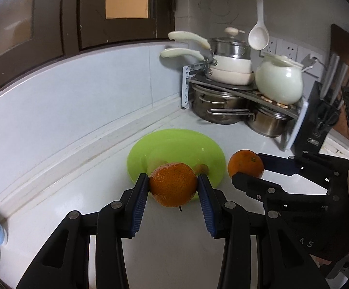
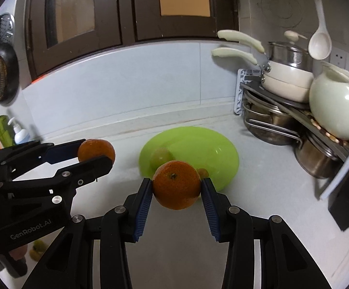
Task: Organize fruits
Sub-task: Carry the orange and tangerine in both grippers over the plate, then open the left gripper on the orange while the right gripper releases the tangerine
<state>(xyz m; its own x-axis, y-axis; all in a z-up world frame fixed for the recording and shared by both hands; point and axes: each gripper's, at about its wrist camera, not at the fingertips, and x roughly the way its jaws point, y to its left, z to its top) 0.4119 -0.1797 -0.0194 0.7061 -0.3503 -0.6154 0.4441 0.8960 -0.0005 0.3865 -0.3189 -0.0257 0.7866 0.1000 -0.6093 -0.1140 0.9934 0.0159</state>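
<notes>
While both tools hang above the white countertop (image 2: 258, 192), each grips a fruit: left gripper (image 1: 172, 185) is clamped on a round orange mandarin (image 1: 172, 185), right gripper (image 2: 176, 185) on a second orange mandarin with its stem up (image 2: 176, 185). Both fruits sit just short of the lime-green plastic plate (image 2: 198, 144), which holds a pale green grape (image 2: 161, 157). Stacked steel pots (image 2: 271, 125) at far right.
</notes>
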